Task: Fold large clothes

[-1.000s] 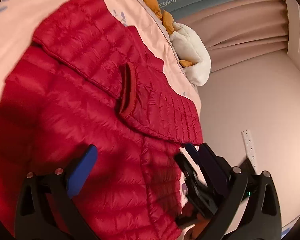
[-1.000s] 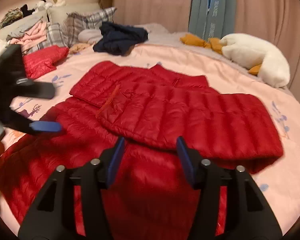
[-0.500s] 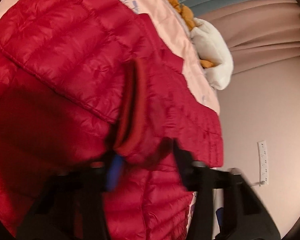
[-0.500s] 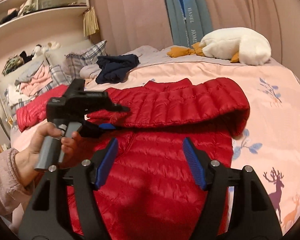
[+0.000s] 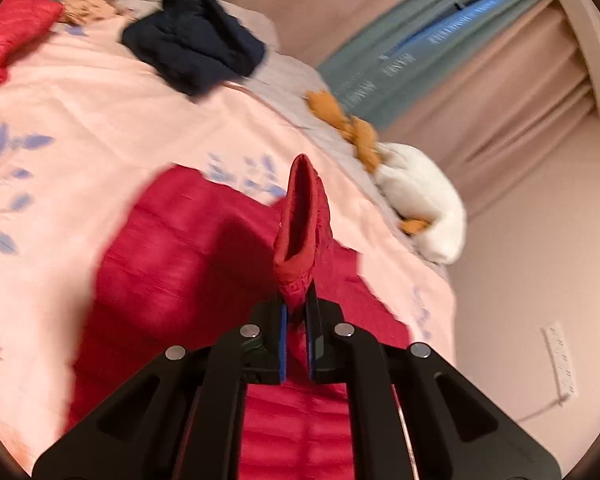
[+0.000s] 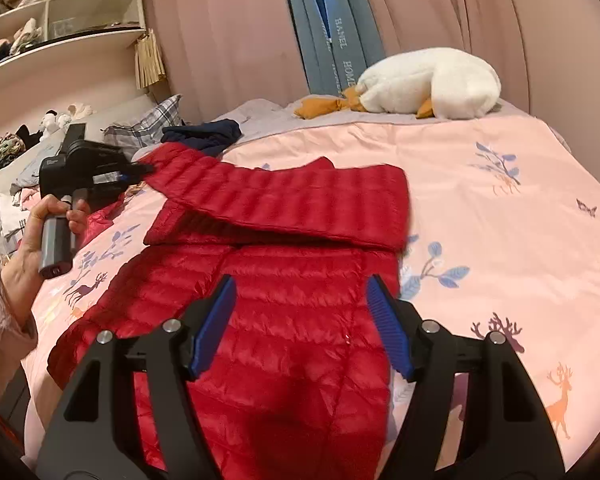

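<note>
From the left wrist camera, the left gripper (image 5: 296, 312) is clamped tight on a bunched cuff of the red puffer jacket (image 5: 188, 248), the cuff standing up out of the blue pads while the rest of the jacket lies below on the pink bedspread (image 5: 80, 120).

From the right wrist camera, the right gripper (image 6: 302, 324) has its jaws apart and grasps nothing, hovering over the jacket's body spread on the bed. At left, a hand (image 6: 32, 240) in a pink sleeve grips the left gripper's handle, lifting the sleeve end above the bedspread.
</note>
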The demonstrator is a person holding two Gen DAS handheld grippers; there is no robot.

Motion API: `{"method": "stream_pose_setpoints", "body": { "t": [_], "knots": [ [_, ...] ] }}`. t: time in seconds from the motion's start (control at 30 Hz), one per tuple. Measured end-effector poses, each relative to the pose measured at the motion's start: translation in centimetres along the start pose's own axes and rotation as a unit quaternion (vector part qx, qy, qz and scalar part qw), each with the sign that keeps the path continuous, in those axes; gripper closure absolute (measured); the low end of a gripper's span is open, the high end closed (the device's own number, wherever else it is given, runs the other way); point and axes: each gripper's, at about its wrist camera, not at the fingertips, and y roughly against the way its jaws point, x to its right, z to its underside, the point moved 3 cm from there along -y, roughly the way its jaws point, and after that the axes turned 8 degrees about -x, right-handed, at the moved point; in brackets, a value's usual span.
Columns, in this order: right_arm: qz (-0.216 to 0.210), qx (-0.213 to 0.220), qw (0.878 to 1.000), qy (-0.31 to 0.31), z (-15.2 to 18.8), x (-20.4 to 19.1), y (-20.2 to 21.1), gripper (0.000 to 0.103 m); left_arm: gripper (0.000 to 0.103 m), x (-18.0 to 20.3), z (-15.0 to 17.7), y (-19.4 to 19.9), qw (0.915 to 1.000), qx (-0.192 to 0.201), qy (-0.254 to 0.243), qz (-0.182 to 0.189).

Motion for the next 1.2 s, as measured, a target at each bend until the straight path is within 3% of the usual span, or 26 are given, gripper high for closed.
{"method": "stream_pose_setpoints", "body": {
  "t": [0.17, 0.23, 0.37, 0.47, 0.6, 0.73, 0.8, 0.9, 0.97, 1.07, 1.2],
  "knots": [
    [0.003, -0.015, 1.0, -0.004, -0.2, 0.5, -1.0, 0.033, 0.096, -4.0, 0.5, -1.7, 0.9976, -0.03, 0.007, -0.062],
    [0.004, -0.023, 1.0, -0.005, -0.7, 0.7, -1.5, 0.031, 0.09, -5.3, 1.2, -2.9, 0.9949, -0.065, 0.008, -0.077],
    [0.014, -0.034, 0.999, 0.001, -2.3, 1.1, -2.6, 0.03, 0.061, -6.6, 2.0, -3.6, 0.9884, -0.074, -0.023, -0.131],
    [0.028, -0.041, 0.999, 0.009, -3.7, 1.4, -3.7, 0.03, 0.051, -6.5, 1.5, -1.7, 0.9876, -0.045, -0.047, -0.143],
    [0.04, -0.05, 0.998, 0.015, -6.7, 1.8, -6.7, 0.03, 0.051, -4.1, 0.7, -0.6, 0.9814, -0.009, -0.11, -0.157],
    [0.058, -0.053, 0.997, 0.027, -9.8, 1.3, -10.9, 0.035, 0.051, -0.5, 1.2, -3.1, 0.9633, -0.023, -0.201, -0.176],
    [0.062, -0.063, 0.996, 0.019, -11.1, 1.3, -13.6, 0.039, 0.059, 0.2, 1.5, -4.9, 0.9586, -0.038, -0.216, -0.182],
    [0.075, -0.077, 0.994, 0.019, -12.0, 1.3, -16.9, 0.041, 0.061, 0.5, 1.8, -7.4, 0.9482, -0.052, -0.241, -0.201],
    [0.088, -0.115, 0.989, 0.015, -11.7, 1.8, -19.6, 0.041, 0.061, -0.2, 2.1, -9.4, 0.9417, -0.074, -0.245, -0.218],
    [0.093, -0.158, 0.983, 0.011, -10.4, 2.6, -22.3, 0.04, 0.06, -1.0, 2.6, -10.5, 0.938, -0.089, -0.251, -0.222],
    [0.099, -0.173, 0.98, -0.001, -10.9, 2.7, -22.2, 0.041, 0.06, -0.9, 2.7, -10.8, 0.9347, -0.093, -0.261, -0.223]
  ]
}}
